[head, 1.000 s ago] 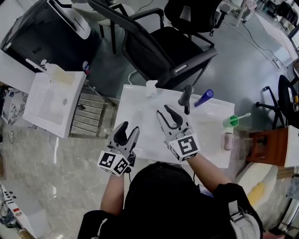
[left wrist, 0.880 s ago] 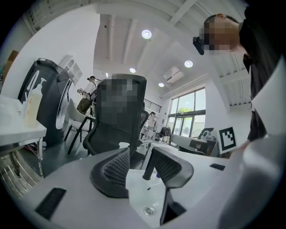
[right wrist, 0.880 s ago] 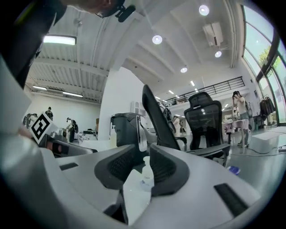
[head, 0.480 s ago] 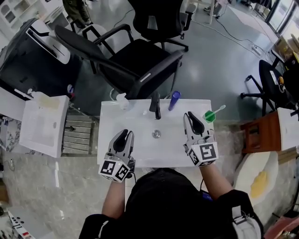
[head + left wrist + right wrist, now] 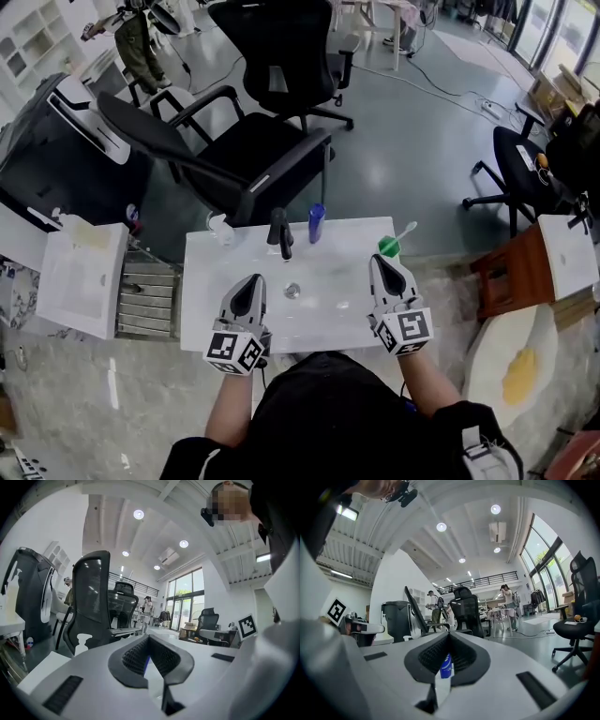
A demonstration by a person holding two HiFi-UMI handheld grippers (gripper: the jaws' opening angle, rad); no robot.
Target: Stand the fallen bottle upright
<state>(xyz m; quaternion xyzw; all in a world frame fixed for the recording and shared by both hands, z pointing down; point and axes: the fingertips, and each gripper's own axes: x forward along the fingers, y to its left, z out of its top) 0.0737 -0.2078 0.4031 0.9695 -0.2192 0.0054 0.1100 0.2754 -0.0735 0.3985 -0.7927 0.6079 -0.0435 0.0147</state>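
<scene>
Jaws of both tools have just closed, pressed together with nothing between them. The left tool (image 5: 250, 282) hovers over the near left part of the white worktop (image 5: 333, 281), and the right tool (image 5: 385, 262) is over its right side. Between them sits the drain (image 5: 292, 291). At the far edge, the blue bottle (image 5: 317, 222) stands upright just right of the black tap (image 5: 278, 232), well apart from both tools. A green cup (image 5: 388, 247) stands further right.

We look down on a white basin top (image 5: 337, 302); along its far edge stand a pump bottle (image 5: 218, 228), a black tap (image 5: 278, 232), an upright blue bottle (image 5: 317, 222) and a green cup (image 5: 389, 247).
</scene>
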